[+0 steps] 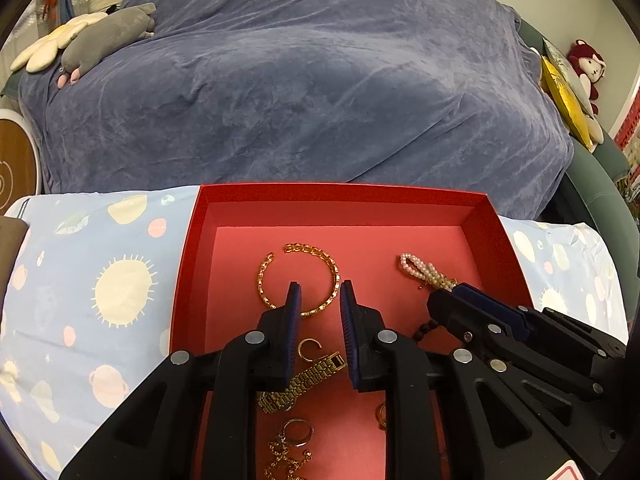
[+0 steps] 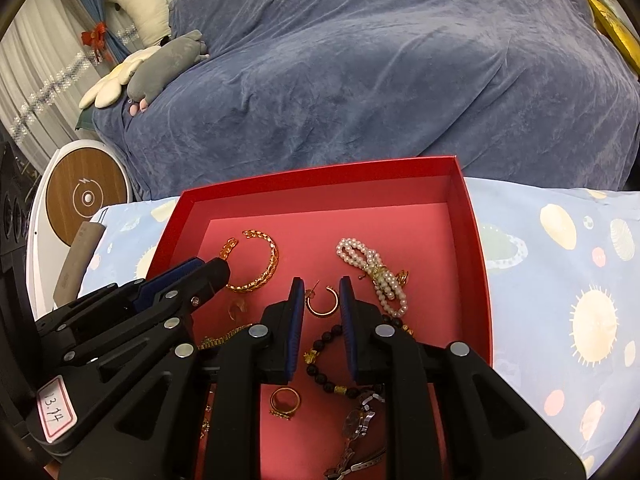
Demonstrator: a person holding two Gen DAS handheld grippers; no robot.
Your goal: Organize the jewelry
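Left wrist view: left gripper (image 1: pixel 319 290) spread, holding nothing, hovering over the gold open bangle (image 1: pixel 299 278) lying flat in the red box (image 1: pixel 344 194). Gold watch band (image 1: pixel 301 382) lies below the pads.

Right wrist view: right gripper (image 2: pixel 319 286) spread, empty, its pads flanking a gold hoop earring (image 2: pixel 322 300); pearl bracelet (image 2: pixel 374 274) just right, black bead bracelet (image 2: pixel 326 354) below. Best to lower straight, pinch the hoop's rim only, avoid snagging beads.

A home bedroom: blanket-covered bed (image 1: pixel 300 80) (plush toys (image 1: pixel 108 36) on it), curtains (image 2: pixel 36 64).
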